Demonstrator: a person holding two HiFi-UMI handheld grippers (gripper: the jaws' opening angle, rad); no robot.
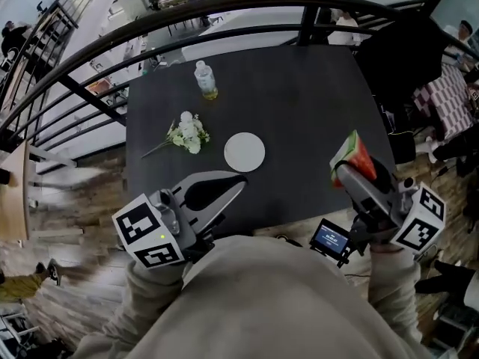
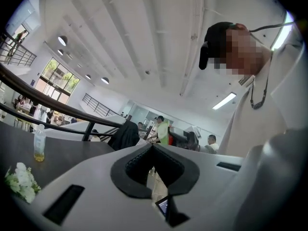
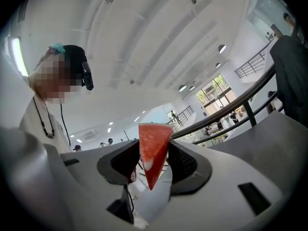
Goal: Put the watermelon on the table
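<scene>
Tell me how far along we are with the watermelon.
Done: the right gripper has the watermelon slice clamped. In hand: it is held over the dark table's right side, not set down. Remaining: lower and release it. The left gripper is shut, empty.

No words or numbers can be read anywhere. The small screen (image 1: 330, 239) shows pale lines of writing, but they are too tiny to make out.

Head camera looking steeply down, fairly near, onto dark square tabletop (image 1: 299, 111). Both gripper cameras riding low, tilting up toward white ribbed ceiling (image 2: 144, 42). Left gripper view catching clear plastic bottle (image 2: 39, 146) at 9 o'clock; head view sharing it at 11 o'clock.
</scene>
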